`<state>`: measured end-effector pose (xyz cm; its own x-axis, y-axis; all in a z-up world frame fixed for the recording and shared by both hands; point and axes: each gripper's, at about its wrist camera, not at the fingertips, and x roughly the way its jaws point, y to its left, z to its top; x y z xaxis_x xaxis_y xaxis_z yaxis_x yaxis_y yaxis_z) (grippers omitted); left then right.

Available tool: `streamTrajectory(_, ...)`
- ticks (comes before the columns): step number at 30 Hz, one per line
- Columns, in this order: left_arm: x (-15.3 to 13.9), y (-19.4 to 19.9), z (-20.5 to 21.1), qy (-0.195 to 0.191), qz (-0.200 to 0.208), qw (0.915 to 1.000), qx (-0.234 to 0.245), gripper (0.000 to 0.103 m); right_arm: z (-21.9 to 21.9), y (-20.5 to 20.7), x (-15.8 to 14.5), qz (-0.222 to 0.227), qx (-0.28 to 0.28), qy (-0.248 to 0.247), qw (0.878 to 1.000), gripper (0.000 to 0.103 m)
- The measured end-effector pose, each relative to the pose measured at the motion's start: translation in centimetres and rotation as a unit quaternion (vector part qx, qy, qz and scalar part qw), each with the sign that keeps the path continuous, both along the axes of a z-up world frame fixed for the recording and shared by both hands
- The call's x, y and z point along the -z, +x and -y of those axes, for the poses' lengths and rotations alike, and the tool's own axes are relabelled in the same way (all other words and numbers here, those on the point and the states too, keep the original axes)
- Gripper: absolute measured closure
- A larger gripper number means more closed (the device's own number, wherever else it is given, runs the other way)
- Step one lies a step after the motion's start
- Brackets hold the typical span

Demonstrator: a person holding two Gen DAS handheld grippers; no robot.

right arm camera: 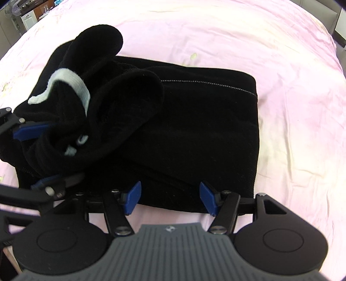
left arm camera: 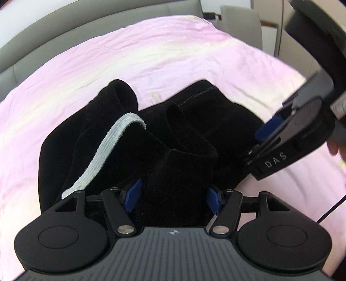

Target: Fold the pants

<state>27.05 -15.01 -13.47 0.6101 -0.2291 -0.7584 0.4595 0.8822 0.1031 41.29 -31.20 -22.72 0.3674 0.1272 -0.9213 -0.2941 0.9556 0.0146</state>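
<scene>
Black pants [right arm camera: 194,129] lie folded into a thick rectangle on the pink bed sheet [right arm camera: 216,32]. Their waistband end is bunched up on the left, and a white drawstring [right arm camera: 71,77] curls over it. My left gripper [left arm camera: 173,197] straddles that bunched roll of the pants [left arm camera: 194,121]. Its blue pads stand wide, not squeezing the cloth, and the drawstring [left arm camera: 103,149] runs to its left. From the right wrist view the left gripper [right arm camera: 37,155] shows at the left edge. My right gripper [right arm camera: 170,198] is open over the pants' flat near edge; one of its pads [left arm camera: 268,127] shows.
The pink sheet [left arm camera: 151,54] spreads around the pants on all sides. A grey padded headboard [left arm camera: 64,26] curves behind the bed. A person's hand [left arm camera: 334,146] holds the right gripper, and a thin cable [left arm camera: 330,209] trails below it. Furniture [right arm camera: 28,17] stands beyond the bed.
</scene>
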Motion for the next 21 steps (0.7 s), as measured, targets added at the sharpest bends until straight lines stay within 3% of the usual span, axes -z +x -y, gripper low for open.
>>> streamTrajectory(3, -1.0, -0.7, -0.8, -0.028, -0.003, 0.9996, -0.001, 0.027, 0.4, -0.6, -1.0, 0.011, 0.001, 0.006, 1.0, 0.045)
streamTrajectory(4, -1.4, -0.8, -1.2, -0.049, -0.008, 0.9988, -0.001, 0.022, 0.3, -0.7, -1.3, 0.013, 0.001, 0.007, 1.0, 0.045)
streamTrajectory(6, -2.1, -0.6, -1.9, -0.113, -0.027, 0.9933, -0.001, 0.022, 0.1, -1.0, -1.8, 0.017, -0.001, 0.006, 1.0, 0.044)
streamTrajectory(8, -3.0, -0.5, -2.9, -0.143, -0.033, 0.9891, -0.013, 0.022, -0.2, -1.2, -2.3, 0.021, -0.003, 0.003, 1.0, 0.044)
streamTrajectory(12, -4.7, -0.2, -5.4, -0.161, -0.023, 0.9856, -0.046, 0.022, -0.2, -2.7, -4.2, 0.032, -0.002, 0.014, 0.999, 0.04)
streamTrajectory(16, -5.6, 0.1, -8.3, -0.151, 0.005, 0.9841, -0.094, 0.022, -0.7, -2.3, -5.2, 0.025, 0.006, 0.039, 0.999, 0.039)
streamTrajectory(21, -5.3, 1.2, -14.2, -0.165, 0.0, 0.9712, -0.172, 0.026, -1.2, -1.5, -5.2, 0.014, 0.025, 0.048, 0.998, 0.034)
